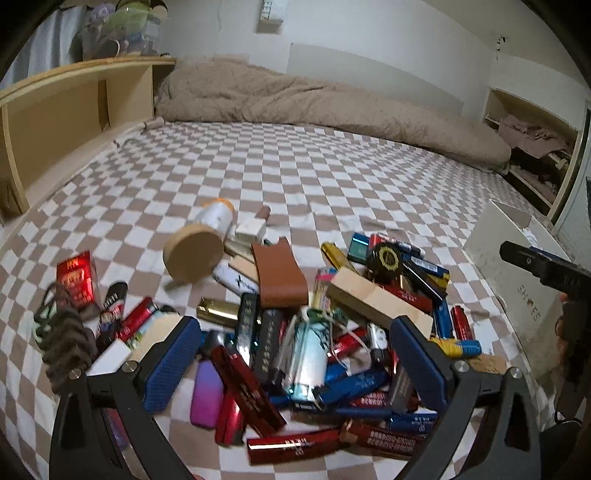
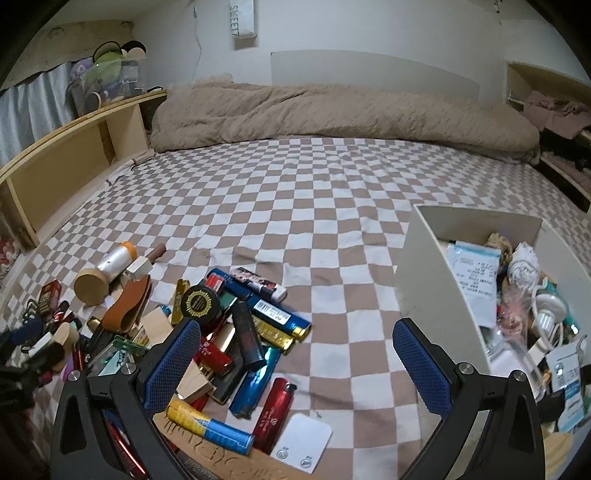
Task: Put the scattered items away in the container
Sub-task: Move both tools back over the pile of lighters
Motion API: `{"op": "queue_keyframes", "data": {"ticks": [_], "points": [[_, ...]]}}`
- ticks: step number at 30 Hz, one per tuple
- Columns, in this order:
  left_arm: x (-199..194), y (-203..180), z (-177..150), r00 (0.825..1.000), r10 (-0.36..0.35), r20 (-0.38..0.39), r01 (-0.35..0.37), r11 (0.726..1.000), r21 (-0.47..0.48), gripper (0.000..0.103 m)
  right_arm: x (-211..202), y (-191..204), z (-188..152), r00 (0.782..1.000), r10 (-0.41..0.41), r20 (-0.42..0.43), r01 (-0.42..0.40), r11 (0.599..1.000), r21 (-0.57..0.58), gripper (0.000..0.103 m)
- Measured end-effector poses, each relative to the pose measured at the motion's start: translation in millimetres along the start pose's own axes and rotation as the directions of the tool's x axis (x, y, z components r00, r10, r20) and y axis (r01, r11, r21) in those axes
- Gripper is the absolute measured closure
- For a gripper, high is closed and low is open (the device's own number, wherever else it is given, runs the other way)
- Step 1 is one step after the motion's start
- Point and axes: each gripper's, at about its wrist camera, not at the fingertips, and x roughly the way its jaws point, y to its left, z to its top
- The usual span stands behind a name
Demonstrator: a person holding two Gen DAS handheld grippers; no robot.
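Hovering over the heap of lighters [image 1: 295, 350] on the checked bed sheet [image 1: 258, 177], the left tongs [image 1: 291, 354] stand spread wide with nothing between their blue pads; the heap lies directly below them, small boxes and tubes mixed in. My reading is that a pick is being lined up, and the next move calls for dropping onto one single piece, perhaps the pale green lighter [image 1: 308, 354] between the pads, without dragging its neighbours. Further right, the right tongs [image 2: 295, 354] are spread too and empty, hanging over bare sheet between the heap's edge and the white box [image 2: 436, 288], which already holds papers, cord and other bits. A red lighter [image 2: 275, 413] and a white card [image 2: 303, 439] lie just beside the heap near these tongs. Readable writing: "SH ES" on the box's side in the left view, and a wall sign reading roughly "SLEET" [image 2: 243, 18]; the lighter labels are too small to read
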Motion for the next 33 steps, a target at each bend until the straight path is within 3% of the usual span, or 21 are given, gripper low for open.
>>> {"op": "queue_keyframes", "data": {"ticks": [6,10,15,19,24,29,33], "points": [[-1.7,-7.4,-11.1,0.999,-0.031,-0.017,0.031,1.000,-0.004,0.000,6.3,5.2,-6.8,0.997,0.056,-0.051,-0.054,0.998,0.037,0.000],[-5.2,-11.8,-20.1,0.996,-0.081,-0.030,0.081,0.997,-0.003,0.000,9.9,12.9,-14.9,0.996,0.053,-0.070,-0.051,0.998,0.024,0.000],[-9.4,-30.1,-34.7,0.992,-0.114,-0.043,0.118,0.988,0.095,0.000,14.3,11.6,-23.6,0.992,0.093,-0.090,-0.085,0.992,0.092,0.000],[-12.8,-54.4,-49.3,0.993,-0.108,-0.055,0.118,0.962,0.246,0.000,14.9,9.2,-27.6,0.987,0.126,-0.098,-0.111,0.983,0.144,0.000],[-9.4,-78.2,-65.8,0.992,-0.091,-0.083,0.116,0.915,0.386,0.000,16.0,15.1,-33.6,0.984,0.133,-0.115,-0.118,0.985,0.129,0.000],[-1.6,-89.7,-76.9,0.992,-0.061,-0.111,0.104,0.891,0.443,0.000,20.2,22.8,-36.8,0.983,0.090,-0.157,-0.073,0.991,0.110,0.000],[4.5,-94.1,-83.3,0.990,-0.038,-0.133,0.096,0.878,0.468,0.000,22.8,26.6,-41.5,0.980,0.113,-0.163,-0.098,0.990,0.097,0.000]]}}
